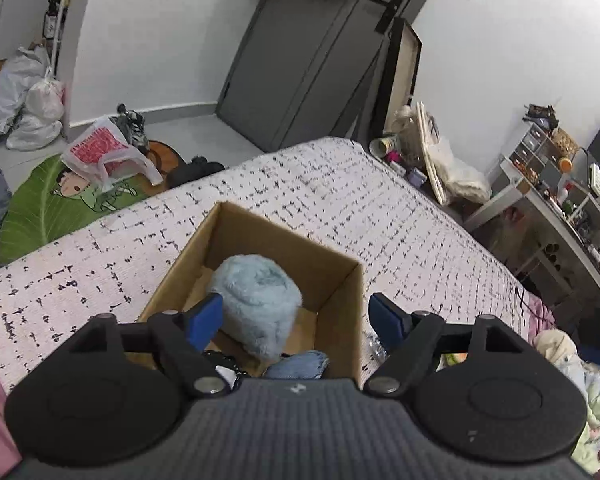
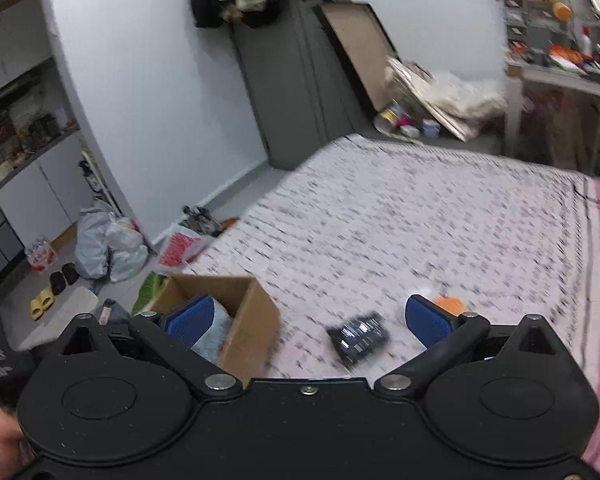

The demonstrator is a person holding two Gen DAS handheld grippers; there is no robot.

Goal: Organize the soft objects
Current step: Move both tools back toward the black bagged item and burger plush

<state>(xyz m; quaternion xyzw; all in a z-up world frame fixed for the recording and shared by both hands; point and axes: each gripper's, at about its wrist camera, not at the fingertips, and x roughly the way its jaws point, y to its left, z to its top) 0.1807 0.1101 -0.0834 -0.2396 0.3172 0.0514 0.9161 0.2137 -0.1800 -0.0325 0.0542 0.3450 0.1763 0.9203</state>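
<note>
Patterned bed cover [image 1: 340,200], one cardboard box [image 1: 340,280], one fluffy blue roll [image 1: 256,296] inside, both hand-held grippers, left [image 1: 296,314] and right [image 2: 306,318], wide apart, empty.

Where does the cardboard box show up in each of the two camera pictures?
Left wrist view: the box is low in the centre, right ahead of the left hand-held gripper, with a fluffy blue roll inside.
Right wrist view: the box is low on the left, partly behind the right hand-held gripper's left finger.
Shared landmark: the grey door beyond the bed.
</note>
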